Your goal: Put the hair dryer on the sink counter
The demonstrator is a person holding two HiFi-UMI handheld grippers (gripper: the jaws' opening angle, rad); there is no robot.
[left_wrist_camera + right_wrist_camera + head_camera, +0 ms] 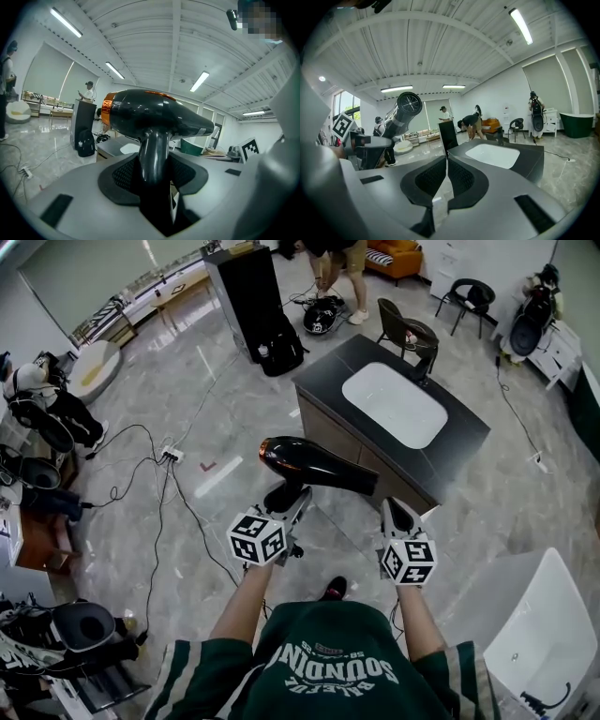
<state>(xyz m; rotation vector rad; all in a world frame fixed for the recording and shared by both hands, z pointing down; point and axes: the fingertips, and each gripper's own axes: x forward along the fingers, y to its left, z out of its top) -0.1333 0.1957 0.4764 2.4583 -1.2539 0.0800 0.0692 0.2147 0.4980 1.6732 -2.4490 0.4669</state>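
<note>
The black hair dryer (314,465) with an orange band at its rear hangs in the air above the floor, short of the counter's near corner. My left gripper (291,504) is shut on its handle (154,154), with the dryer body (150,117) lying crosswise above the jaws. My right gripper (397,514) sits to the right of the dryer, empty, its pads (459,178) closed together. The dark sink counter (459,442) with its white basin (394,404) stands just ahead. In the right gripper view the dryer (401,115) is up to the left and the counter (529,161) straight ahead.
A tall black cabinet (248,296) and a backpack (281,348) stand beyond the counter's left end. Dark chairs (412,334) are behind it. Cables and a power strip (172,454) cross the floor at left. A white bathtub (539,634) is at lower right. A person (337,259) bends at the back.
</note>
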